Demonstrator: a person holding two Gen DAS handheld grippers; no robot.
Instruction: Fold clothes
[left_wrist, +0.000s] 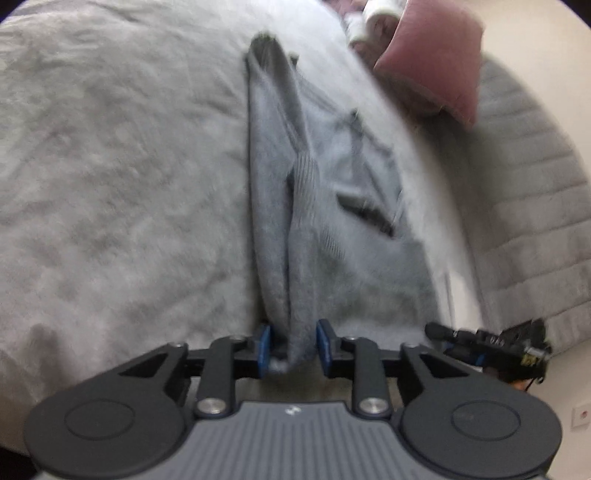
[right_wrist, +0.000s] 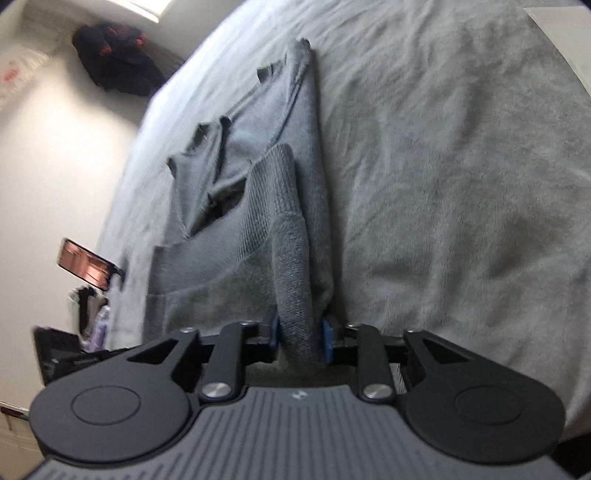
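A grey knit sweater (left_wrist: 351, 221) lies lengthwise on the grey bed cover (left_wrist: 110, 184), with a ribbed sleeve folded over its body. My left gripper (left_wrist: 293, 349) is at the sweater's near edge. A thick fold of the knit runs between its blue pads (left_wrist: 265, 347), which stand a little apart and do not squeeze it. In the right wrist view the same sweater (right_wrist: 229, 240) stretches away. My right gripper (right_wrist: 300, 341) straddles a rolled fold at the near edge, its jaws likewise loose around the cloth.
A pink pillow (left_wrist: 436, 62) and a grey tufted headboard (left_wrist: 535, 221) stand to the right. The other tool's black body (left_wrist: 491, 341) shows low at the right. Beyond the bed's left edge are a dark garment heap (right_wrist: 114, 62) and a copper-coloured object (right_wrist: 86, 264). The bed cover (right_wrist: 461, 184) spreads wide.
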